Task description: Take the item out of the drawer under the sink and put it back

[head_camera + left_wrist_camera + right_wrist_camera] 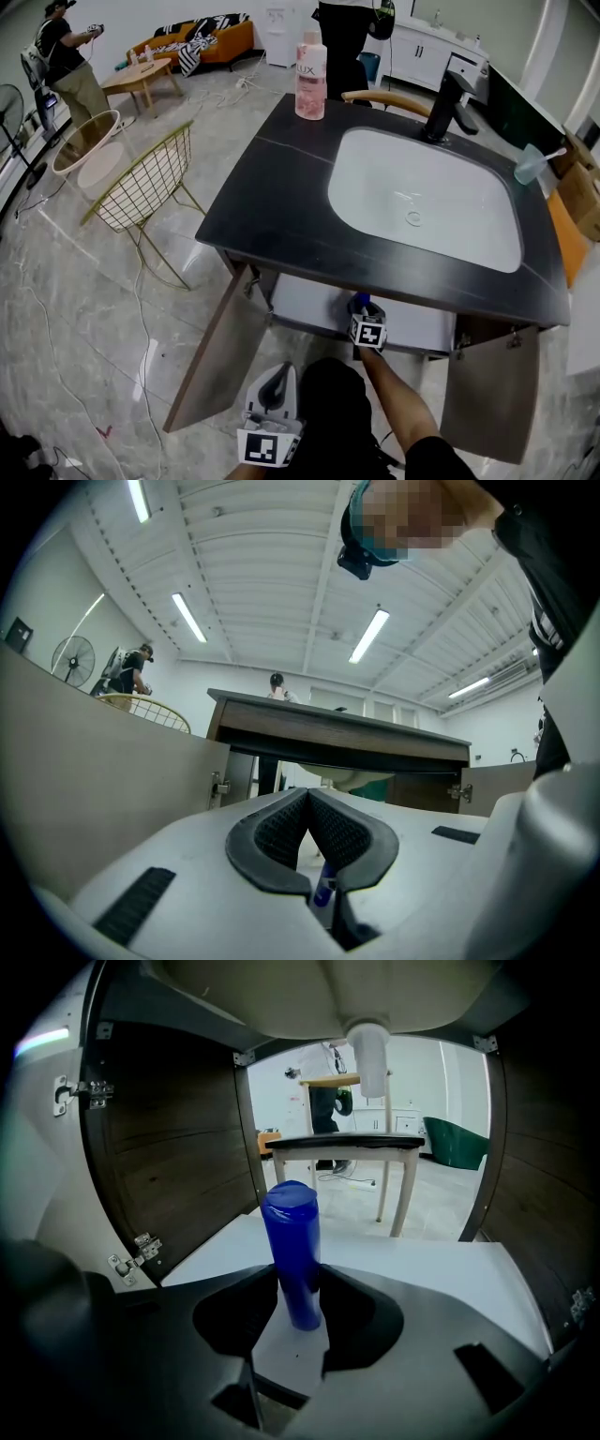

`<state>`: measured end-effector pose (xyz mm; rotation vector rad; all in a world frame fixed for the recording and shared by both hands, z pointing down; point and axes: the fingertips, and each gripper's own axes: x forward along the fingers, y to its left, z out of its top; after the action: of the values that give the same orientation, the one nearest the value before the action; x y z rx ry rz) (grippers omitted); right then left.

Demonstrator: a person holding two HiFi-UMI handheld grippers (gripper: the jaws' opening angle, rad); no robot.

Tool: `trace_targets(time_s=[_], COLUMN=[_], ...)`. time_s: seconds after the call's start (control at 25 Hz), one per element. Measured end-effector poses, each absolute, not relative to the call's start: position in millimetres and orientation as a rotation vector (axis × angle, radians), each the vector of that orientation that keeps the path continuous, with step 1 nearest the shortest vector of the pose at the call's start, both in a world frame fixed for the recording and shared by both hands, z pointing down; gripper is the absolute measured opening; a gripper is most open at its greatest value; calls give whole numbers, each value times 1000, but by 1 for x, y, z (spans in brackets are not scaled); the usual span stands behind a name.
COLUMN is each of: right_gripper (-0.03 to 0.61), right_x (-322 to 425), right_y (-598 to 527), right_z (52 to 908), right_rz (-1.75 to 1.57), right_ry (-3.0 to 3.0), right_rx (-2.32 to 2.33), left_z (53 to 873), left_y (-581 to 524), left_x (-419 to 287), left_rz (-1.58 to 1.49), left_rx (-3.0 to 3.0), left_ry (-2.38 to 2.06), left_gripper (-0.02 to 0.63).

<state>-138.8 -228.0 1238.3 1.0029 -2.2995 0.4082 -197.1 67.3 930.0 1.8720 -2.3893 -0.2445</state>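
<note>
Now my right gripper (298,1283) pinches the blue bottle (292,1232) low down — it stands on the white shelf (422,1260) under the sink (450,187). It looks light, hard and slippery, so I'd hold its middle. My left gripper (307,799) is pressed together, empty.

marble floor (75,281) | orange sofa (234,39) | gold wire chair (150,180) | ceiling strip lights (370,636)

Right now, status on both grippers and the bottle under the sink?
Right gripper closed on blue bottle, upright on white shelf under sink. Left gripper shut, empty, outside the cabinet. Cabinet doors open, path out looks clear.
</note>
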Motion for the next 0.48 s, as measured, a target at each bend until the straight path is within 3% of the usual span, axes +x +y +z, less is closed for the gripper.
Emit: trace_targets(time_s=[0.48], right_gripper=[127], right_x=[-118], right_y=[-195], right_z=[1224], right_rz=[341], right_ry=[-2361], right_rx=[858], left_z=[920], left_y=[68], left_x=[-176], left_rz=[-201], left_rx=[1933], left_ry=[-2449], left_gripper=[14])
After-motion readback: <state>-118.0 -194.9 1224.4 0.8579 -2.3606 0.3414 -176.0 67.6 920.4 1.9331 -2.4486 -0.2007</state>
